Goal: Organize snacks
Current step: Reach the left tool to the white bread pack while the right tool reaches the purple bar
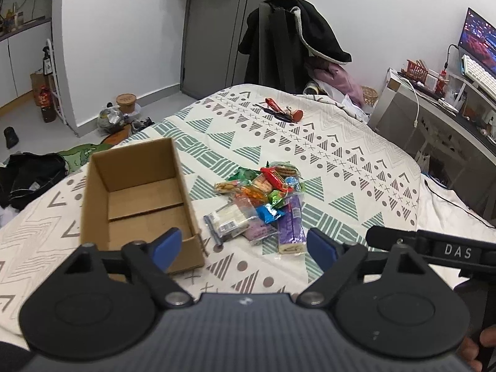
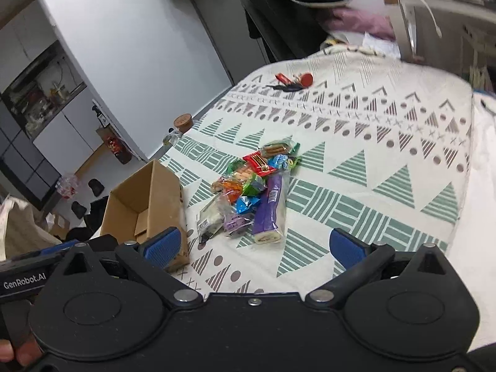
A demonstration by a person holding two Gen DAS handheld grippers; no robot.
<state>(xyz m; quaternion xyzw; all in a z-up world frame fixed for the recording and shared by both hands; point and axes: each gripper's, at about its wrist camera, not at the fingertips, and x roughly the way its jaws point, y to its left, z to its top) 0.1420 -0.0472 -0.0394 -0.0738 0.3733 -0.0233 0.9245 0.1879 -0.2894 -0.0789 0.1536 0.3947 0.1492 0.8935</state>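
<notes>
A bedroom is shown, with a bed [image 1: 341, 142] under a patterned cover filling the middle of both views, a coat-draped chair [image 1: 288, 40] beyond its far end and a bench [image 1: 449, 99] with a monitor at about 2 o'clock. On the cover an open, empty box [image 1: 139, 198] stands at about 10 o'clock from the left gripper [image 1: 245, 245], and a pile of snacks [image 1: 260, 198] lies just beside the box at 12 o'clock, the nearest piece being a purple roll [image 1: 291, 223] whose end points toward the camera. A few small red and dark items [image 1: 283, 111] lie well apart near the far end of the bed and seem no part of the task. The jaws of the left gripper are spread wide and nothing is held between them; the right gripper [image 2: 263, 241] is likewise wide open and empty, with the roll [image 2: 269, 210] just ahead at 12 o'clock. Nothing has yet been packed, so the step in hand is judged to be a first pick. It would be done well if one loose piece at the edge of the pile were chosen, the roll being the likeliest, and closed on across its narrow width rather than its length. Crinkly wrappers may slip or drag neighbours along, so a clean lift is advised before the piece is carried over the box wall.
</notes>
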